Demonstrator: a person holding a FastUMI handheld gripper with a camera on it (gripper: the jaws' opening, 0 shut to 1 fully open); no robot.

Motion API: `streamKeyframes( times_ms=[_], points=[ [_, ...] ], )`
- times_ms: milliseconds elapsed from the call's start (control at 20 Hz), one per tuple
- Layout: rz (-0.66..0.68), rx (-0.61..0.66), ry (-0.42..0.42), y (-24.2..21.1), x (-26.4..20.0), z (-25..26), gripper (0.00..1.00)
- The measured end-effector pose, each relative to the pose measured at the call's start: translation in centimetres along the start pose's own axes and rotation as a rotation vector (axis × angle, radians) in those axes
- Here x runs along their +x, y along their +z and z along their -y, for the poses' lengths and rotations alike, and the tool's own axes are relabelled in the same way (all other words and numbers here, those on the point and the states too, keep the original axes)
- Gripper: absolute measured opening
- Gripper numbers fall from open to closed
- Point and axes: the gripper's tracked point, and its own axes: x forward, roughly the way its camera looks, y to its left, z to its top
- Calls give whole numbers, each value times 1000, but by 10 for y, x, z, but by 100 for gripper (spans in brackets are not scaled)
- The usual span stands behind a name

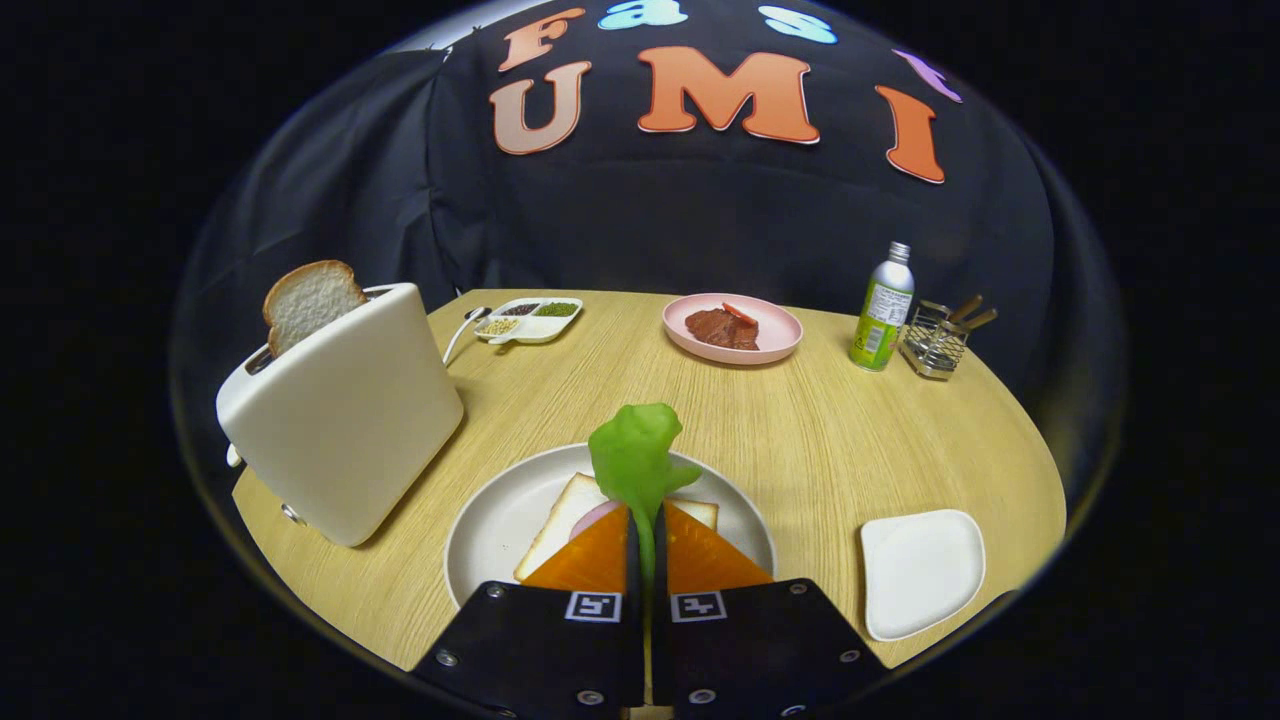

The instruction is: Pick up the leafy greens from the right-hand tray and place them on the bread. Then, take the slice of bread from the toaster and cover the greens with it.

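The tongs (645, 520) are pressed nearly together, their two fingers pinching the thin stem of the leafy greens (636, 458), with only that stem in the narrow gap. The greens stand up from the fingertips as a ruffled, smooth, plastic-looking leaf. They hang over a round, pale plate (490, 520) that lies just ahead of the fingers on the light wood-grain tabletop (820, 440). On the plate lies a slice of bread (560, 515) with a pale crust edge, and a bit of something pink (597, 515) shows on it beside the fingers.

To the left of the plate stands a cream, smooth, rounded toaster (345, 420), with a slice of toast (312, 300), porous and brown-crusted, sticking up from its slot. To the right of the fingers is a small white tray (922, 570), square with rounded corners. Beyond, a pink plate (770, 325) holds reddish-brown food, with a divided white dish (530, 320) of small grains behind the toaster and a metal bottle (883, 310) beside a wire basket (935, 345) to the right.
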Motion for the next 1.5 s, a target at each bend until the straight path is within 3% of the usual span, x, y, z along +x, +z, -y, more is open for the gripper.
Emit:
streamKeyframes(
  times_ms=[150,450,550,800,1000,1500],
  points=[
    [-14,-11,6,-5,7,-4,6],
    [0,-37,-8,-3,6,-3,28],
    [4,-35,-13,-2,4,-2,37],
    [27,-28,-27,7,-5,-5,74],
    [78,-46,-71,28,-20,-6,94],
    [244,-59,-49,111,-65,-77,98]
  ],
)
